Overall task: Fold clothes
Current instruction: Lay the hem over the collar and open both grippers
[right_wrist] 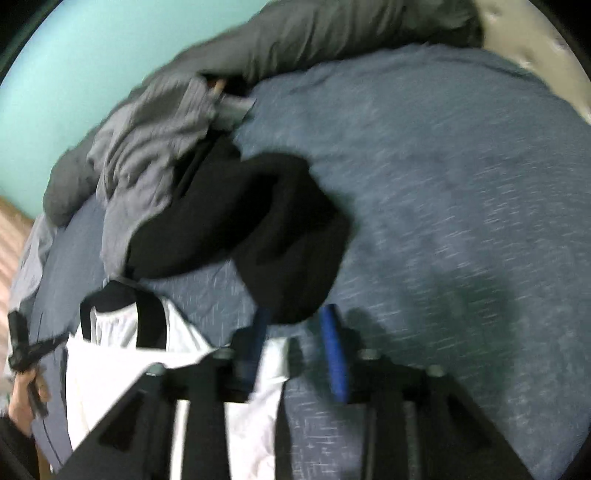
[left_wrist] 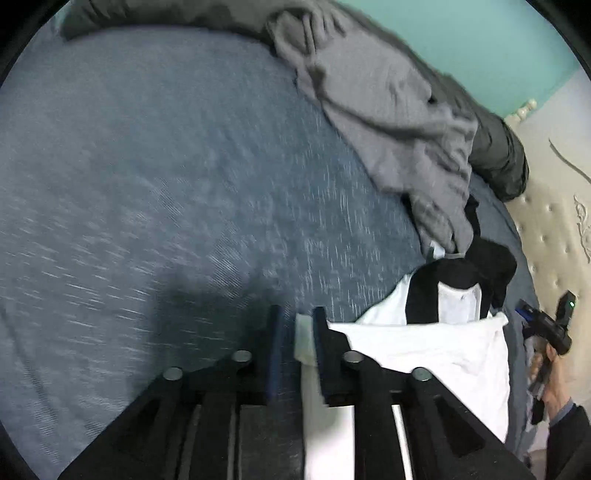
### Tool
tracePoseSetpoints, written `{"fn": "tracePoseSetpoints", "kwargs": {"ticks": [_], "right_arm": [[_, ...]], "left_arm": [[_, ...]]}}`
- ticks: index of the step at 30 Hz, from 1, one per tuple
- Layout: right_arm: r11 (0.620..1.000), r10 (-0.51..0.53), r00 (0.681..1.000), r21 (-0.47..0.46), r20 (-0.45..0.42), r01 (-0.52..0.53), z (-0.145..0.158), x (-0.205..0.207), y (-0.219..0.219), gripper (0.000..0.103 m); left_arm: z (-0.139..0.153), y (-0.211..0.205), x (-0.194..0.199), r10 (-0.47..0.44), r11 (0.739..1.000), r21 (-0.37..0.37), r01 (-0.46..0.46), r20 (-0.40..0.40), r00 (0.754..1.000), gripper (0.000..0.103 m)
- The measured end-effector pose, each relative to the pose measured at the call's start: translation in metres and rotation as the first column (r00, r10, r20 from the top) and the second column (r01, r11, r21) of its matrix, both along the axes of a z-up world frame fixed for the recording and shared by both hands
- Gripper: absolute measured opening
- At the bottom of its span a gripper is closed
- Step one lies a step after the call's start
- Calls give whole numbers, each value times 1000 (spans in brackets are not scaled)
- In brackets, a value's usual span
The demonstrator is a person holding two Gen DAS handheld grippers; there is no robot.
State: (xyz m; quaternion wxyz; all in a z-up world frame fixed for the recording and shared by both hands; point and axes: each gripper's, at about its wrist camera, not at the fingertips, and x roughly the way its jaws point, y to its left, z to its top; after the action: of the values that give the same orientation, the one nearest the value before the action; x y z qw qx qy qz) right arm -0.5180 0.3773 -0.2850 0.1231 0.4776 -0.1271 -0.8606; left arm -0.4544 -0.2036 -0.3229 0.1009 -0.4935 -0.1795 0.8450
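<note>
A white garment with black trim lies folded flat on the blue bed sheet. My left gripper is open at the garment's left corner. That corner sits between the jaws against the right finger, with sheet showing beside the left finger. My right gripper is open at the garment's right corner. The white edge lies by its left finger and the jaws stand wide apart over the sheet. A black garment lies just beyond the white one.
A crumpled grey garment lies past the black one, against a dark grey duvet. A tufted cream headboard and a teal wall border the bed. A person's hand shows at each frame's edge.
</note>
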Motion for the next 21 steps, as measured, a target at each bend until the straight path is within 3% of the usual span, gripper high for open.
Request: {"fn": "tracePoseSetpoints", "kwargs": {"ticks": [4, 9, 15, 21], "right_arm": [[995, 87, 995, -45, -55, -89, 16, 29, -4, 39], [971, 236, 972, 23, -13, -236, -1, 63, -35, 39], [956, 270, 962, 107, 46, -274, -25, 63, -54, 39], [951, 251, 967, 176, 37, -254, -41, 38, -55, 39]], "left_arm": [[14, 17, 32, -95, 995, -17, 94, -37, 995, 27], [-5, 54, 56, -207, 972, -120, 205, -5, 978, 27], [-26, 68, 44, -207, 959, -196, 204, 4, 978, 27], [-31, 63, 18, -177, 961, -220, 167, -25, 984, 27]]}}
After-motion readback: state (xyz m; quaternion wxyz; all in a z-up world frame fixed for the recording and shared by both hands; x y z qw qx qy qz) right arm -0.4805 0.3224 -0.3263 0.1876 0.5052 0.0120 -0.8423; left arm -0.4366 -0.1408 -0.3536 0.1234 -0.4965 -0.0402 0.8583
